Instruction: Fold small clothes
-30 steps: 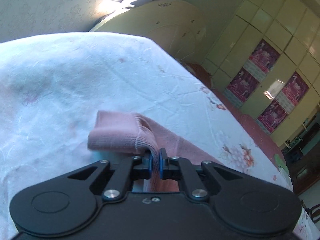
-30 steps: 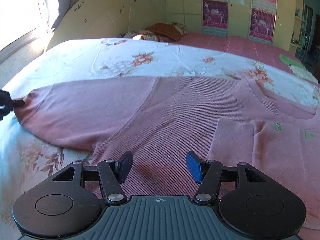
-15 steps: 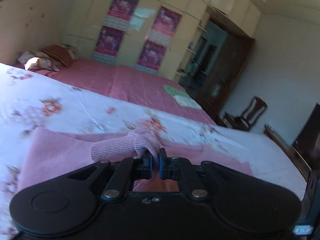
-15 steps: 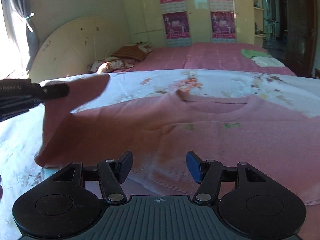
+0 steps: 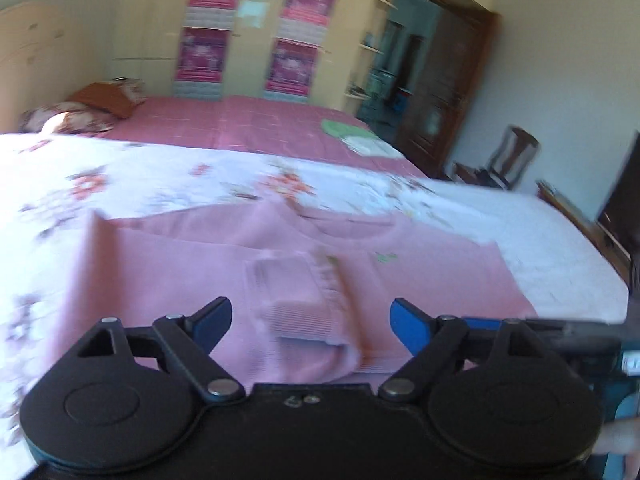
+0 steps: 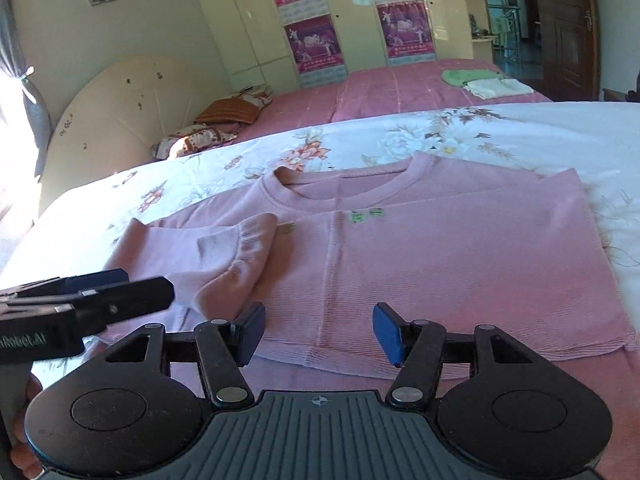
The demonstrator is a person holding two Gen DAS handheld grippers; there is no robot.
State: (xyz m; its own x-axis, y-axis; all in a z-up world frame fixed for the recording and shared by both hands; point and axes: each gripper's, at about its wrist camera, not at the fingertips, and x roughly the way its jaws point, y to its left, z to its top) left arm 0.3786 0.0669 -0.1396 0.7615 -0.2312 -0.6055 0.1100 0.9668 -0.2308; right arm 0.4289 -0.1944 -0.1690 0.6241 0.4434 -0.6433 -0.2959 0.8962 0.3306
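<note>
- Here, a pink sweater (image 6: 440,264) lies flat on the floral bedsheet (image 6: 560,136), neckline toward the far side, with its sleeve (image 6: 236,256) folded across the chest.
- Your left gripper (image 5: 311,320) is opening, and the sleeve's ribbed cuff (image 5: 304,312) sits loose between the jaws, no longer pinched. The left view is blurred, so I cannot be sure the cuff is fully clear of the pads.
- Your right gripper (image 6: 318,330) hovers with jaws parted over the sweater's near hem, holding nothing.
- Risk: if you pull the left gripper back while the knit clings to a pad, the sleeve may drag off the chest and undo the fold.
- Risk: the cuff is bunched and humped, not flat. Folding the body over it would likely leave a lumpy, crooked bundle.
- Risk: the two grippers sit close together on the sweater's left side, so a quick reach could knock one against the other.
</note>
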